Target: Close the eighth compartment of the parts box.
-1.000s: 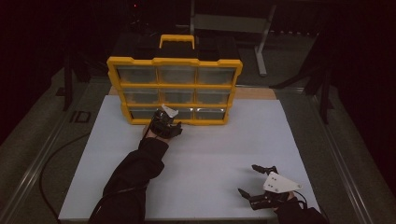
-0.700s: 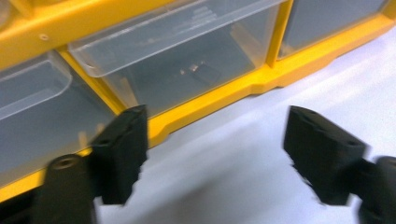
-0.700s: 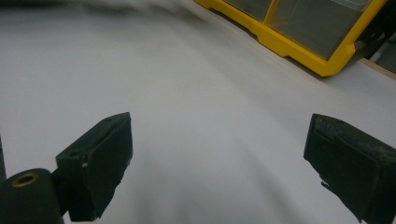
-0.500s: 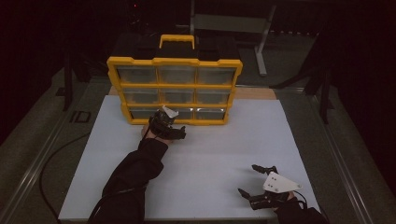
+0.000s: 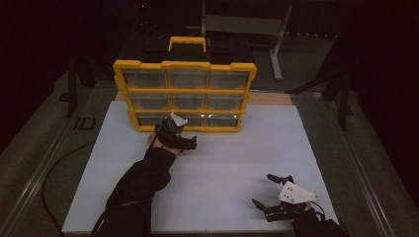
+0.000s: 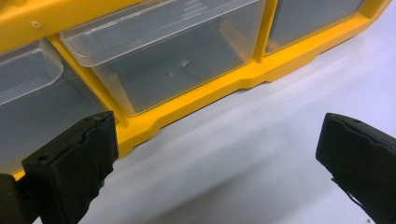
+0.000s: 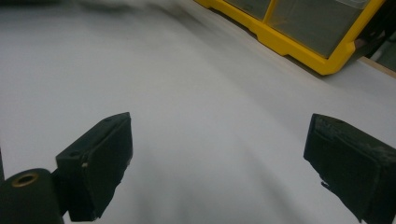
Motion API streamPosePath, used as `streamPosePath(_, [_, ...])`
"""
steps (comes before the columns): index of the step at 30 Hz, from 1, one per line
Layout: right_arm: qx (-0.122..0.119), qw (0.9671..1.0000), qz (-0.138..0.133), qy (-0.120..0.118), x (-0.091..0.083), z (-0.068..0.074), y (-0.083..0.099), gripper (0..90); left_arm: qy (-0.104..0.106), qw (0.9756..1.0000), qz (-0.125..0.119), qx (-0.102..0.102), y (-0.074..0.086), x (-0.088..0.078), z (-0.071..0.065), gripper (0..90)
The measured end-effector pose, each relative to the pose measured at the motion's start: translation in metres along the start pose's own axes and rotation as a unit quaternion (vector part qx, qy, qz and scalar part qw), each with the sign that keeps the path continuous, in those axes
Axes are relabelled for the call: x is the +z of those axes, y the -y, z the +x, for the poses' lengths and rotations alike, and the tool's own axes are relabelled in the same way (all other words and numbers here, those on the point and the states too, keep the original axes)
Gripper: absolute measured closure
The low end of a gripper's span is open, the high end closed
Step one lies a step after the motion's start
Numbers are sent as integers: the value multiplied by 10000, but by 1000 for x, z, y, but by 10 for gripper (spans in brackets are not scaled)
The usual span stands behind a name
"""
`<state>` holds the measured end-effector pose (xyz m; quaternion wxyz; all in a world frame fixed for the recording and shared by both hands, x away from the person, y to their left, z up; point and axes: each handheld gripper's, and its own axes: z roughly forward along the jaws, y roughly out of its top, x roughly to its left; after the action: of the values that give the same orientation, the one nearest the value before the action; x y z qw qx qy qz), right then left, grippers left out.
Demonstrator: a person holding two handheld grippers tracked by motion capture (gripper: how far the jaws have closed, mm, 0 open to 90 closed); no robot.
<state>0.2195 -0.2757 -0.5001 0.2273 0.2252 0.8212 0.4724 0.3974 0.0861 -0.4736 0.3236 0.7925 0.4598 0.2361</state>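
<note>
Left gripper [image 5: 187, 143]: its jaws have just been opening and now stand wide apart, with nothing between them; in the left gripper view only bare table shows in the gap.
Change: a second ago the same jaws sat narrower against the bottom row of the organizer [image 5: 185, 94]; now they are spread, just in front of it, and the hand has not shifted.
Drawer [image 6: 163, 60]: the clear bottom-middle one, closed or nearly so in its yellow frame, with a small dark piece lying inside.
Reading: this looks like a release after pushing the drawer in, or a readying to grip its front lip; I cannot tell which.
Right gripper [image 5: 273, 192]: jaws apart and empty, resting low on the white table [image 5: 237, 163] near the front edge, well apart from the organizer.
</note>
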Motion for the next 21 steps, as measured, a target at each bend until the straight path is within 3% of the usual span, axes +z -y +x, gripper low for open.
streamPosePath(16, [-3, 10000, -15, -8, 0, -1, 0, 81, 366, 9993, -78, 61, 0, -8, 2, 0])
streamPosePath(21, [-38, 10000, 3, 0, -1, 0, 0, 81, 519, 9981, -11, 346, 2, -9, -1, 0])
